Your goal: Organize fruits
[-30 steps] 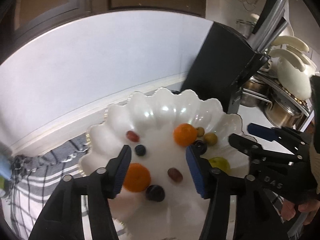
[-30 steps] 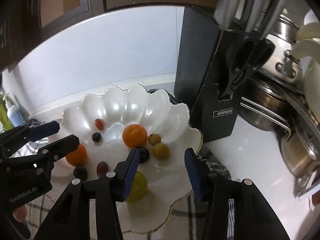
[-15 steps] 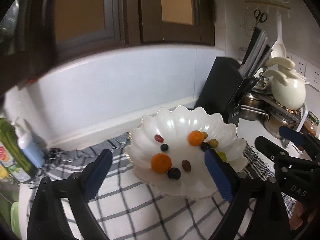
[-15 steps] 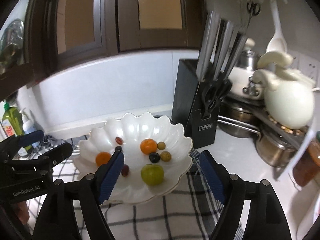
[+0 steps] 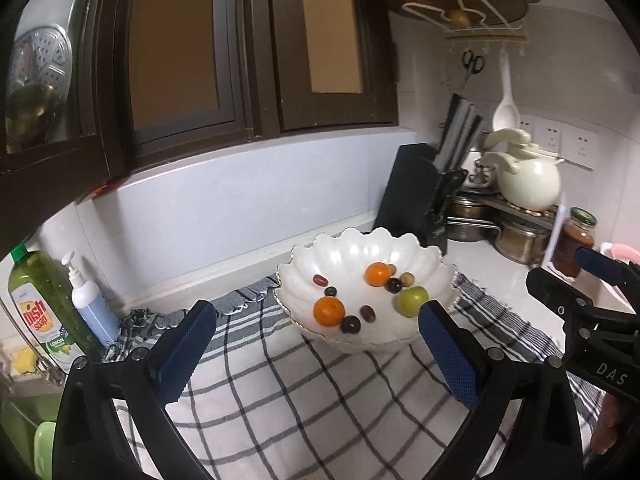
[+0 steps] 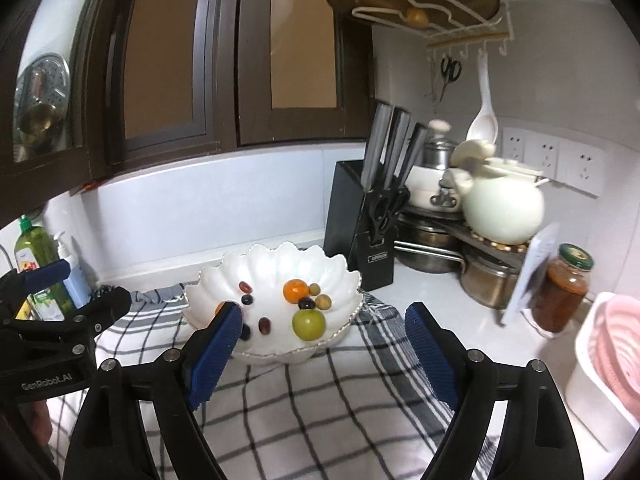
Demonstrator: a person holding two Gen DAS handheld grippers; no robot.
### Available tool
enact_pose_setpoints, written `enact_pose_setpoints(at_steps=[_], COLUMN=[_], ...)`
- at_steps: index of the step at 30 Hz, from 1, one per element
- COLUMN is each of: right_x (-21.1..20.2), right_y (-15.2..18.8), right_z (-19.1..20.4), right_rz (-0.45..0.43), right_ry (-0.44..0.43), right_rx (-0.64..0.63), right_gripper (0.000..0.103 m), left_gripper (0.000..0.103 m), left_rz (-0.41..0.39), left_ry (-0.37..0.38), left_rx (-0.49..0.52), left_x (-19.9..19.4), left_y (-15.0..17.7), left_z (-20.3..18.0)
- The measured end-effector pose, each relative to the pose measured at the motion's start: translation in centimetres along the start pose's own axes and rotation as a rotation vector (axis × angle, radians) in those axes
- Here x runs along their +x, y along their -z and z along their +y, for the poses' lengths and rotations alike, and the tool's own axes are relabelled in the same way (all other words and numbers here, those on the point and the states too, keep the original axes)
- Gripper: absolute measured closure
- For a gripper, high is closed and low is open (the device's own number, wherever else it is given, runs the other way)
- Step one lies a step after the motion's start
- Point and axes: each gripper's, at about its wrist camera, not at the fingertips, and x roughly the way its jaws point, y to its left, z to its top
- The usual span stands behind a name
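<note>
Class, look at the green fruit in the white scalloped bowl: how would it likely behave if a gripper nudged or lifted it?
The green fruit looks round and smooth, so a nudge would probably roll it down the curved white bowl towards the small fruits beside it. Its glossy skin might slip between pads. It seems firm, likely keeping shape when squeezed.

A white scalloped bowl [image 5: 424, 258] sits on a white cloth [image 5: 320, 400] checked with dark grey lines (stripes near its fringed edge). In the bowl lie two orange fruits [image 5: 329, 311], a yellow-green one [image 5: 413, 299] and small dark red and near-black ones. The knife block [image 6: 348, 216] is black, the teapot [image 6: 504, 212] cream, the wall panel [image 5: 224, 216] pale blue. Both grippers are black with blue pads [image 5: 448, 356]. The soap bottle [image 5: 36, 304] is green.
</note>
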Motion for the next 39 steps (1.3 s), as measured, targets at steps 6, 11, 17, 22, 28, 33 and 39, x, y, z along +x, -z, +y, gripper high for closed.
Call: enact_pose_setpoints(at_steps=[6, 11, 17, 22, 28, 33, 39], right_x=[-3.7, -6.2, -8.9, -11.2, -14.5, -16.9, -19.1], right_y=[0.3, 0.6, 2.0, 3.2, 4.4, 5.1, 5.9], right_z=[-0.1, -0.7, -2.1, -3.5, -4.8, -5.3, -5.9], right_rz=[-0.035, -0.038, -0.022, -0.005, -0.015, -0.027, -0.032], right_ry=[0.002, -0.007, -0.049, -0.078, -0.072, -0.058, -0.073], right_rx=[-0.019, -0.043, -0.051, -0.046, -0.057, -0.078, -0.083], right_gripper=[0.019, 0.019, 0.019, 0.019, 0.019, 0.019, 0.019], left_gripper=[0.000, 0.000, 0.000, 0.000, 0.000, 0.000, 0.000], left_rz=[-0.012, -0.009, -0.044, -0.064, -0.084, -0.101, -0.122], left_ry=[0.004, -0.002, -0.037, -0.051, -0.057, -0.066, -0.078], left_rx=[0.008, -0.032, -0.053, -0.048, -0.048, -0.049, -0.048], left_x=[-2.6, -4.9, -8.9, -12.1, -15.5, -17.6, -19.8], left_y=[0.7, 1.6, 3.1, 4.1, 5.4, 6.0, 6.5], left_z=[-0.9, -1.8, -3.7, -5.4, -7.2, -8.1, -9.2])
